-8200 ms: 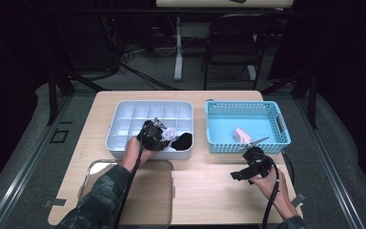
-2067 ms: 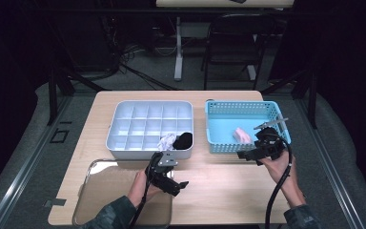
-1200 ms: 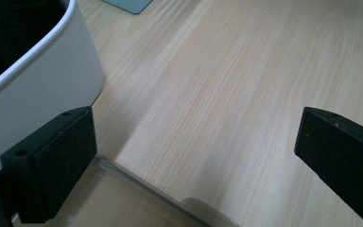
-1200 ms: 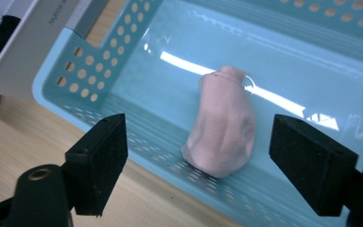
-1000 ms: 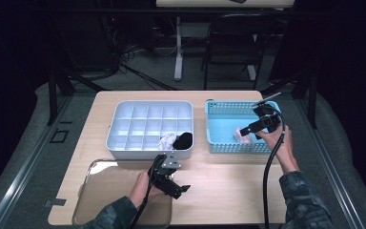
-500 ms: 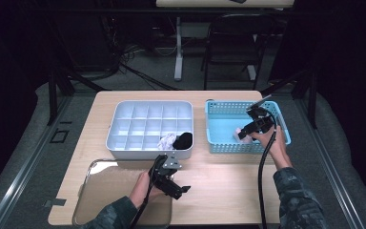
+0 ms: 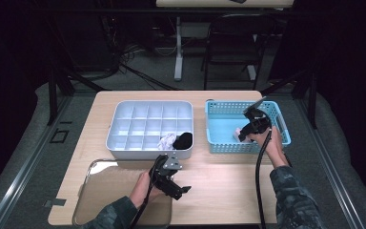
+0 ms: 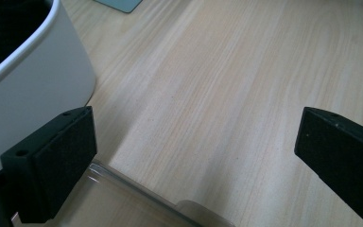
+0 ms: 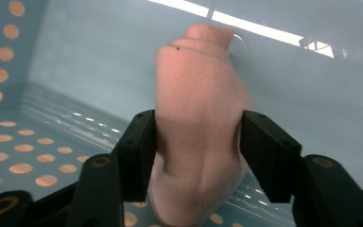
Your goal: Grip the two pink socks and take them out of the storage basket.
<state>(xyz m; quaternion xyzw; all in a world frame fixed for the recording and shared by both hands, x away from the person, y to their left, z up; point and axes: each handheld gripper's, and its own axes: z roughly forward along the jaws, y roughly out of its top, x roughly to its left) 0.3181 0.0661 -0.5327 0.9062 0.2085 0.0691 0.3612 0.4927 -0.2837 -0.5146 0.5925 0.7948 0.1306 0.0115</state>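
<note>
The left gripper (image 7: pixel 183 190) rests low at the near side of the table (image 7: pixel 228 191), beside the clear lid (image 7: pixel 109 191); it has not shifted over the last second, and in the left gripper view its jaws stand wide apart over bare wood with nothing between them, the white wall of the compartment tray (image 8: pixel 23 99) just beside its left jaw. That tray (image 7: pixel 147 126) holds a pale bundle (image 7: pixel 167 141) and a black bundle (image 7: pixel 183 140) side by side in its near right compartments, judged to be items already sorted. Farther off, the right gripper (image 7: pixel 242 135) has come down into the blue basket (image 7: pixel 219 143) from its higher position over the rim a second ago, and its jaws have just been closing. In the right gripper view the pink sock (image 9: pixel 196 109) stands between the two pads, both touching its sides and pinching it in slightly, with the basket floor (image 9: pixel 38 156) beneath it. The sock lies inside the basket and is not lifted. Judgement: the grasp appears made or nearly made; the step in hand is the pickup, and the next move calls for a lift clear of the basket rim toward an empty compartment of the tray. Risk: the soft cloth may slip if the pinch is shallow.
</note>
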